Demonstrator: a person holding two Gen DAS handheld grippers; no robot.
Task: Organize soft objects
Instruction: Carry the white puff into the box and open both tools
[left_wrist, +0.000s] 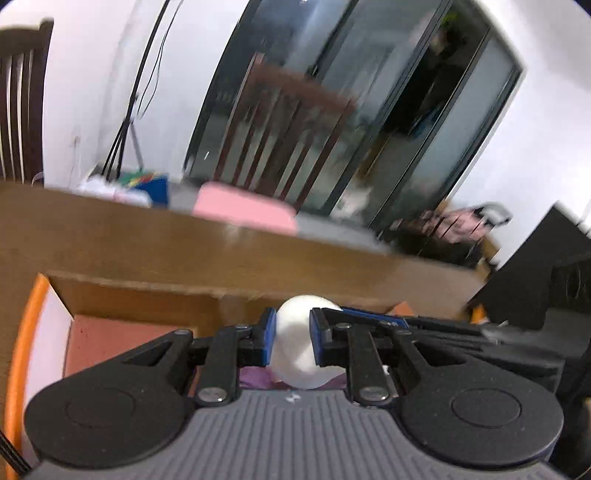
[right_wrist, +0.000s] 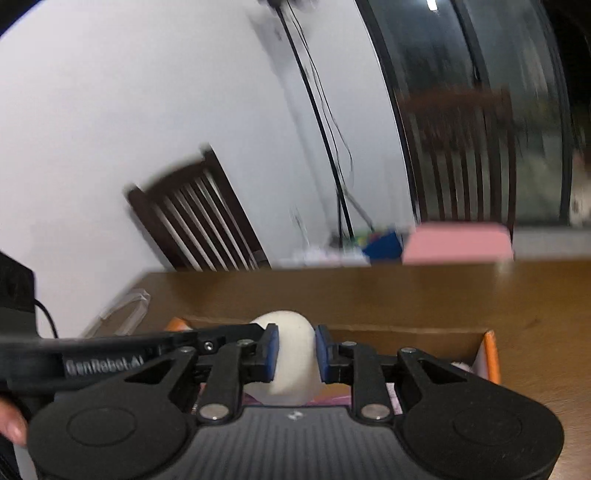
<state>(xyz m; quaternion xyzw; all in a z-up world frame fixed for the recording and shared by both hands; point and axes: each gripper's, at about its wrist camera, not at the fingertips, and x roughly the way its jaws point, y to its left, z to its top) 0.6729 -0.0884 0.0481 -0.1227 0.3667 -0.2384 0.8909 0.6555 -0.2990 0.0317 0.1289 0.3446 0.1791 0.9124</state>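
Note:
My left gripper (left_wrist: 291, 341) is shut on a white soft ball (left_wrist: 301, 343), squeezed between its blue pads above an open cardboard box (left_wrist: 140, 295) with an orange rim. My right gripper (right_wrist: 295, 352) is shut on a cream soft ball (right_wrist: 293, 356) above the same box (right_wrist: 406, 334). The left gripper's black body (right_wrist: 92, 354) reaches in from the left in the right wrist view; the right gripper's body (left_wrist: 461, 332) shows at the right in the left wrist view. Purple material (left_wrist: 255, 380) lies in the box under the balls.
The box sits on a brown wooden table (left_wrist: 184, 243). A pink pad (left_wrist: 245, 208) and colourful items (left_wrist: 147, 182) lie at the table's far edge. Dark wooden chairs (right_wrist: 199, 218) stand behind, by a white wall and glass doors (left_wrist: 369, 110).

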